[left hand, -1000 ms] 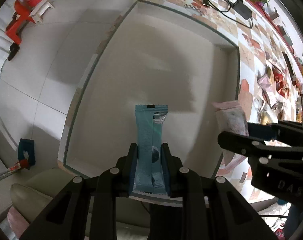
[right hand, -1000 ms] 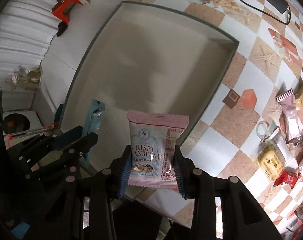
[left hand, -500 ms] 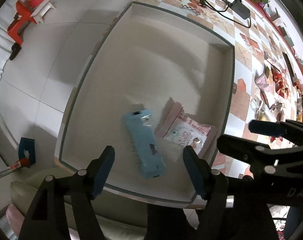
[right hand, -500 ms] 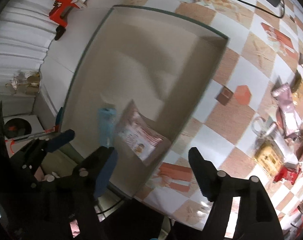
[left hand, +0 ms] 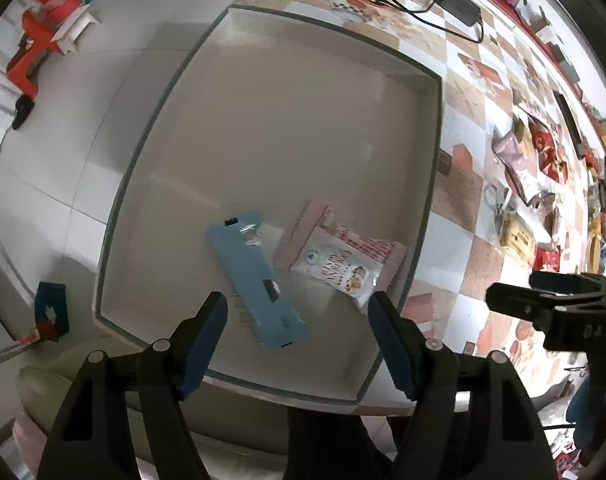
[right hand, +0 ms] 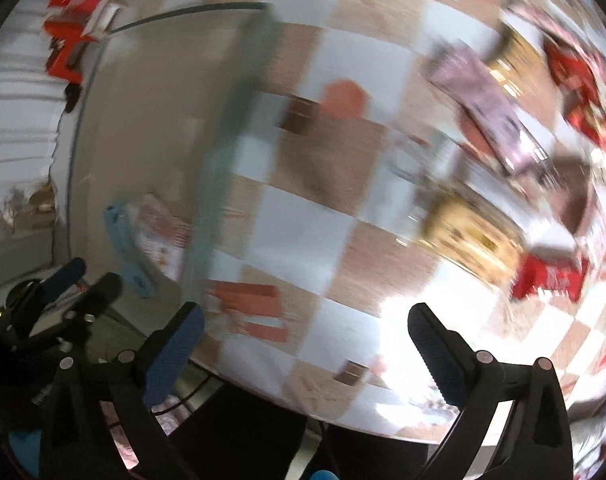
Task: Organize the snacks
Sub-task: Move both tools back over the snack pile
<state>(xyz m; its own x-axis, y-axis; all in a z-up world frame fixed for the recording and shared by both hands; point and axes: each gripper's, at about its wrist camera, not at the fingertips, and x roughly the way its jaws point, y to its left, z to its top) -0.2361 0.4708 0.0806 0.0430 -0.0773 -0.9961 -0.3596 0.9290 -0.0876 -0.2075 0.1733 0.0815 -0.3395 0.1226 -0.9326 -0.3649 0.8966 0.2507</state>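
A long blue snack bar [left hand: 259, 276] and a pink-and-white Crispy Cranberry packet [left hand: 339, 256] lie side by side on the floor of a shallow grey box [left hand: 433, 184]. My left gripper [left hand: 299, 312] hangs open above the box's near end, nothing between its fingers. My right gripper [right hand: 305, 334] hovers over the checkered tablecloth right of the box; its jaws are opening wide and hold nothing. That view is motion-blurred. It shows the blue bar [right hand: 127, 252] and the packet [right hand: 159, 232] at the left, and the left gripper [right hand: 75, 280] low in the corner.
Loose snack packets lie on the checkered cloth to the right: a pink one [right hand: 483, 104], a gold one [right hand: 467, 236], red ones [right hand: 547, 280]. A black cable and power adapter [left hand: 459, 4] lie beyond the box. Red and white stools [left hand: 43, 40] stand on the floor at the left.
Both grippers opened and dropped their snacks into the box, where the blue bar and pink packet now lie. The right gripper then swung right, off the box and over the tablecloth.
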